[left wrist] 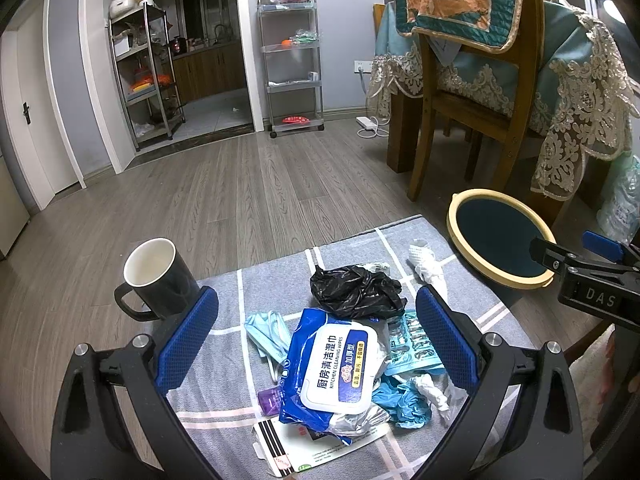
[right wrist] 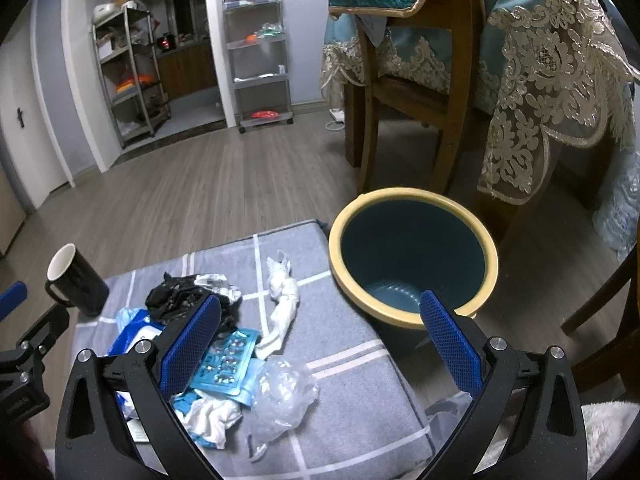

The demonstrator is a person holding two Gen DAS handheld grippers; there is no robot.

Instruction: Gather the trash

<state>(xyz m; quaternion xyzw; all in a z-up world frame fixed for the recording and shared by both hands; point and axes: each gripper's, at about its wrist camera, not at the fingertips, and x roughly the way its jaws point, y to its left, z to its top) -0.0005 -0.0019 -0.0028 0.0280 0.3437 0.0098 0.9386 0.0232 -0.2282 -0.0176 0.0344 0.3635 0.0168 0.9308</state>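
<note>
A pile of trash lies on a grey checked cushion point(left wrist: 224, 292): a blue wet-wipes pack point(left wrist: 340, 372), a crumpled black bag point(left wrist: 356, 290), a pale blue face mask point(left wrist: 266, 334), a blister sheet point(right wrist: 228, 360), white tissue point(right wrist: 284, 300) and clear plastic wrap point(right wrist: 280, 396). A dark blue bin with a cream rim point(right wrist: 412, 256) stands on the floor just right of the cushion, nothing visible inside. My left gripper point(left wrist: 318, 342) hovers open over the wipes pack. My right gripper point(right wrist: 320, 344) is open above the cushion's right edge, beside the bin.
A black mug with a white inside point(left wrist: 158, 276) stands at the cushion's left corner. A wooden chair point(left wrist: 472, 92) and a table draped in lace cloth point(right wrist: 560, 80) rise behind the bin. Shelving racks point(left wrist: 292, 60) line the far wall across open wood floor.
</note>
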